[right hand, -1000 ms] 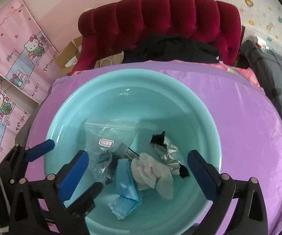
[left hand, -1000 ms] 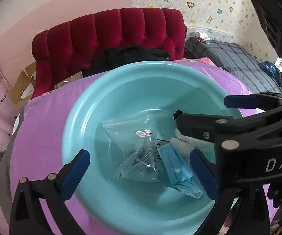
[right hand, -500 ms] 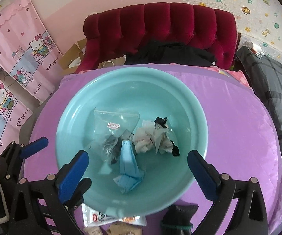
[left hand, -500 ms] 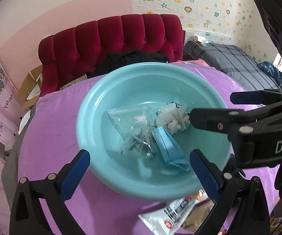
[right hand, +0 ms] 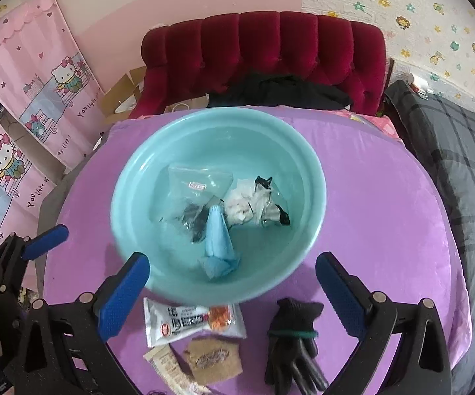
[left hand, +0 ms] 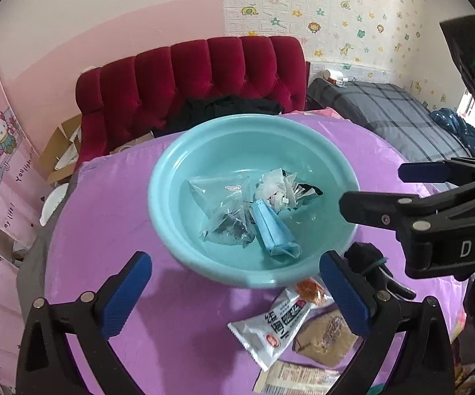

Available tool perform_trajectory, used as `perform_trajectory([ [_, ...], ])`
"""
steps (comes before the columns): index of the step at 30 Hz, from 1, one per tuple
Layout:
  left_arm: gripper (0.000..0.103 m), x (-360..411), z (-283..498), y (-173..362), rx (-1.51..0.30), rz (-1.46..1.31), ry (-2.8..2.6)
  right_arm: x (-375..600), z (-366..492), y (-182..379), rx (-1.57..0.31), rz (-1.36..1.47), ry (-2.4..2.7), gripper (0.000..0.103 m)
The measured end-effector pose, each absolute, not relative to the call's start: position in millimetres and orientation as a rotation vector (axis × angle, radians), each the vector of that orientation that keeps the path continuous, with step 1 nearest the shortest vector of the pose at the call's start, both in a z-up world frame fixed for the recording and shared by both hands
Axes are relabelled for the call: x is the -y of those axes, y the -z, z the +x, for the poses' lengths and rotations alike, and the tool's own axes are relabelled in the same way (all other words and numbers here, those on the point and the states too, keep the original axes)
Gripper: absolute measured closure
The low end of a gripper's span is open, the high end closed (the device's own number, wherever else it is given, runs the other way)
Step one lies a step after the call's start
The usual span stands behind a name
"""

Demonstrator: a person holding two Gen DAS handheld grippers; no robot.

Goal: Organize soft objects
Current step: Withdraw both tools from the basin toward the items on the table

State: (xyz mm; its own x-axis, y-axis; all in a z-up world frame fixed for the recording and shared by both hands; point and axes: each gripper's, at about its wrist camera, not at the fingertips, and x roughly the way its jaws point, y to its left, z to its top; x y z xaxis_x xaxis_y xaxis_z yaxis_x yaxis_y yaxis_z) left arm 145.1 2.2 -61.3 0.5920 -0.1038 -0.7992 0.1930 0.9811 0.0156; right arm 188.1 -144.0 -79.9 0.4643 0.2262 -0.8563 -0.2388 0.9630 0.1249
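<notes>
Both grippers hover level above the tabletop's (right hand: 385, 217) near edge, left gripper (left hand: 236, 291) and right gripper (right hand: 232, 291) each spread wide and empty. The basin (right hand: 132, 171) sits mid-frame holding a blue mask (right hand: 217, 240), clear bag (right hand: 191, 194) and crumpled white wad (right hand: 244, 205). A black glove (right hand: 292, 339) lies lower right, outside the basin.

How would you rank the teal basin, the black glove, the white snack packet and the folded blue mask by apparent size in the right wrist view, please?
1. teal basin, by far the largest.
2. black glove and white snack packet: they look alike, so no ranking.
3. folded blue mask, smallest, though it lies farther from the camera, so this is unsure.
</notes>
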Motion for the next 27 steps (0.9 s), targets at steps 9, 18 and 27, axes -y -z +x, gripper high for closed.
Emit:
perform_trajectory([
  [9, 0.000, -3, 109, 53, -0.916, 0.124, 0.179, 153, 147, 74, -1.037, -0.032, -0.280, 0.000],
  [18, 0.000, -4, 70, 56, -0.911, 0.137, 0.193, 161, 104, 74, -1.026, -0.015, -0.284, 0.000],
  [27, 0.000, -8, 33, 61, -0.911, 0.114, 0.218, 163, 63, 80, -1.020, -0.029, -0.285, 0.000],
])
